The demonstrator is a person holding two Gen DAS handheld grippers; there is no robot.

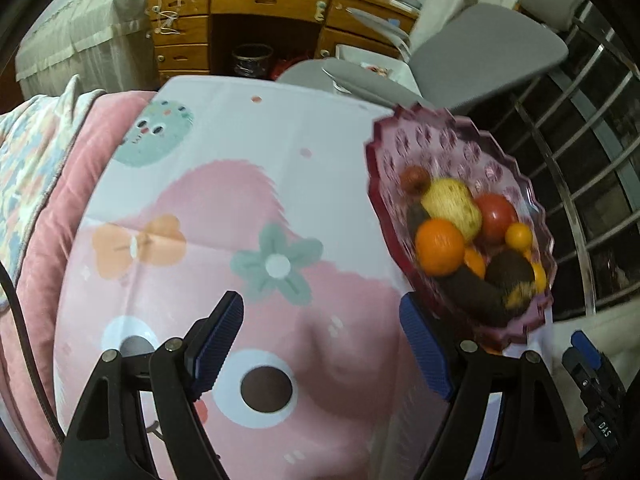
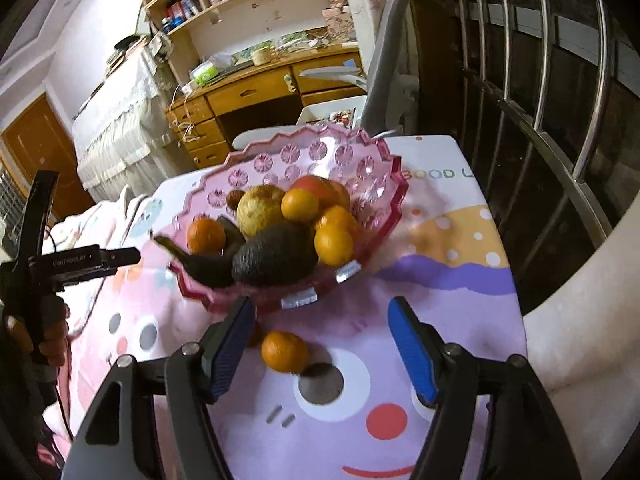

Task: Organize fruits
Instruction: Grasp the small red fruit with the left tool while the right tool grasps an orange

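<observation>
A pink glass bowl (image 2: 288, 156) stands on the cartoon tablecloth (image 2: 440, 280) and holds several fruits: oranges (image 2: 333, 243), a yellow fruit (image 2: 258, 210), a dark avocado (image 2: 276, 258) and a blackened banana (image 2: 192, 258). One tangerine (image 2: 285, 351) lies loose on the cloth in front of the bowl. It sits between the fingers of my open right gripper (image 2: 320, 308), nearer the left pad, and neither pad touches it. In the left wrist view the bowl (image 1: 440, 140) is at the right, and my left gripper (image 1: 320, 308) hangs open over bare cloth (image 1: 224, 184), holding nothing.
A metal window railing (image 2: 552, 132) runs along the table's right side. A grey chair (image 1: 488, 56) and a wooden desk (image 1: 264, 4) stand behind the table. A pink blanket (image 1: 60, 200) lies to the left. A hand (image 2: 52, 320) holds the left gripper's handle.
</observation>
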